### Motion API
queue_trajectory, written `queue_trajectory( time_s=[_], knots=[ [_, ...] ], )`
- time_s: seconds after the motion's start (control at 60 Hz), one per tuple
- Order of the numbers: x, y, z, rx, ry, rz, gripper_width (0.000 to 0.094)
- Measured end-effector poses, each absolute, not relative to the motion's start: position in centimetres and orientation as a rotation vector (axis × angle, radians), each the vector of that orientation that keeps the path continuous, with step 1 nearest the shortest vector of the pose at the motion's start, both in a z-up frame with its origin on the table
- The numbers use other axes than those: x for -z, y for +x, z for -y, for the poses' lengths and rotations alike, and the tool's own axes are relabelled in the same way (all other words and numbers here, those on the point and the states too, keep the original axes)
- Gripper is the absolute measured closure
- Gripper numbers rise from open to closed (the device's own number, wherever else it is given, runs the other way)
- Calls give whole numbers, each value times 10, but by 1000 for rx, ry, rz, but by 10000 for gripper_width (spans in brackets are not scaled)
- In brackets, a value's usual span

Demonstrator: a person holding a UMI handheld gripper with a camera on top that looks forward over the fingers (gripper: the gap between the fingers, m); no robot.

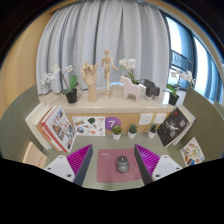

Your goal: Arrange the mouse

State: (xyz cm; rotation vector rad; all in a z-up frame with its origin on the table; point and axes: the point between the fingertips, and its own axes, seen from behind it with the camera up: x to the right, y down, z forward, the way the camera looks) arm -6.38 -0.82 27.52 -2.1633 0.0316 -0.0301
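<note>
A grey computer mouse (122, 164) lies on a pink mouse mat (117, 170) on the table. My gripper (115, 161) is open, its two fingers with purple pads (80, 158) standing wide apart at either side of the mat. The mouse rests on the mat between the fingers, with a clear gap on both sides. Nothing is held.
Beyond the mat stand small potted plants (116, 130), cards and books (57, 128) along the desk. A shelf behind holds a wooden mannequin (90, 80), white orchids (68, 84) and a pink pig figure (134, 91). Curtains and a window are behind.
</note>
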Motion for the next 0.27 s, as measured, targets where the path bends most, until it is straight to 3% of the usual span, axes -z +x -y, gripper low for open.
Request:
queue_trajectory(
  time_s=[0.267],
  knots=[
    [-274,-70,27,7,-2167,-78,99]
  ],
)
